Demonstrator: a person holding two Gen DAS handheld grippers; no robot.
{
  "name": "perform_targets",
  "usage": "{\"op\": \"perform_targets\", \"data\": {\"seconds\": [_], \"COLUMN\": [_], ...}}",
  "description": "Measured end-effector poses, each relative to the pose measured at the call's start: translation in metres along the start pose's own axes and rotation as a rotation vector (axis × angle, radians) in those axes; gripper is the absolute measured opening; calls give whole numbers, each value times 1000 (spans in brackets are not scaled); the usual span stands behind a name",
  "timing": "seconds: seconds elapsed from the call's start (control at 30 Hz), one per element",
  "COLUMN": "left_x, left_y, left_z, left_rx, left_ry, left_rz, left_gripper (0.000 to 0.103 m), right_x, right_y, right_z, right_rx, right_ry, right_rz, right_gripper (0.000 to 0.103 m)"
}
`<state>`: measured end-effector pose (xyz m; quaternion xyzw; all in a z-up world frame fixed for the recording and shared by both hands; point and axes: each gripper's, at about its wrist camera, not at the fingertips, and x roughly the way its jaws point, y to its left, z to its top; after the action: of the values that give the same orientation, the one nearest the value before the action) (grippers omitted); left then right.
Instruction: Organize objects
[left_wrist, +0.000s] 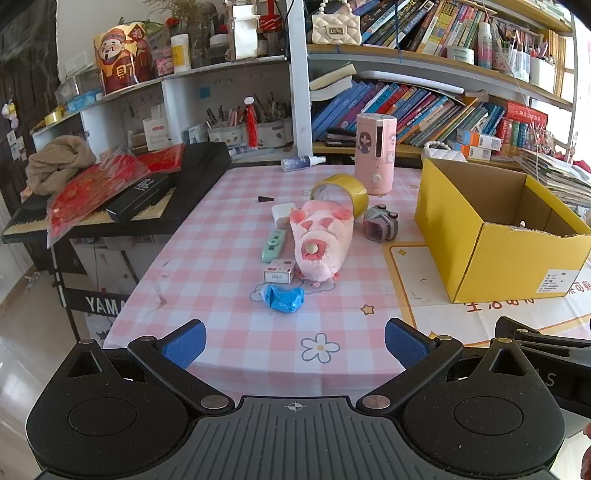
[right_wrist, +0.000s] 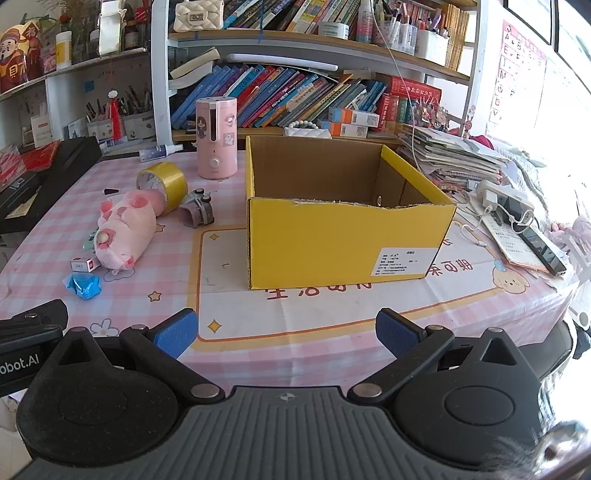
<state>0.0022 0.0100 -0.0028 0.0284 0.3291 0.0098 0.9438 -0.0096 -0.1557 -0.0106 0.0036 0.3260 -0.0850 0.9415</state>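
An open yellow cardboard box (right_wrist: 343, 236) stands on the table, also seen at right in the left wrist view (left_wrist: 509, 258); its inside looks empty. Left of it lies a cluster: a pink plush pig (left_wrist: 321, 236) (right_wrist: 125, 229), a yellow tape roll (left_wrist: 343, 190) (right_wrist: 162, 181), a small grey toy camera (left_wrist: 380, 223) (right_wrist: 197, 210), a crumpled blue wrapper (left_wrist: 282, 298) (right_wrist: 83, 285), a small white-and-red box (left_wrist: 279, 272) (right_wrist: 83, 264), a mint-green utility knife (left_wrist: 274, 244) and a white block (left_wrist: 282, 212). My left gripper (left_wrist: 295, 343) and right gripper (right_wrist: 286, 332) are open and empty at the table's near edge.
A pink humidifier (left_wrist: 375, 155) (right_wrist: 216, 138) and a spray bottle (left_wrist: 303, 162) stand at the table's back. A keyboard piano (left_wrist: 110, 206) with red packets is at the left. Bookshelves (right_wrist: 314, 92) rise behind. A paper stack, power strip (right_wrist: 506, 195) and phone lie right of the box.
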Motion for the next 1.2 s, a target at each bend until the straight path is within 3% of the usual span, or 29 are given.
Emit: {"op": "perform_targets", "data": {"seconds": [1.2], "left_x": [0], "left_y": [0], "left_z": [0], "left_rx": [0], "left_ry": [2], "left_rz": [0], "left_gripper": [103], "right_x": [-1], "right_y": [5], "right_z": [-1], "right_rx": [-6], "right_ry": [-1], "right_rz": [-4], "right_gripper": [103]}}
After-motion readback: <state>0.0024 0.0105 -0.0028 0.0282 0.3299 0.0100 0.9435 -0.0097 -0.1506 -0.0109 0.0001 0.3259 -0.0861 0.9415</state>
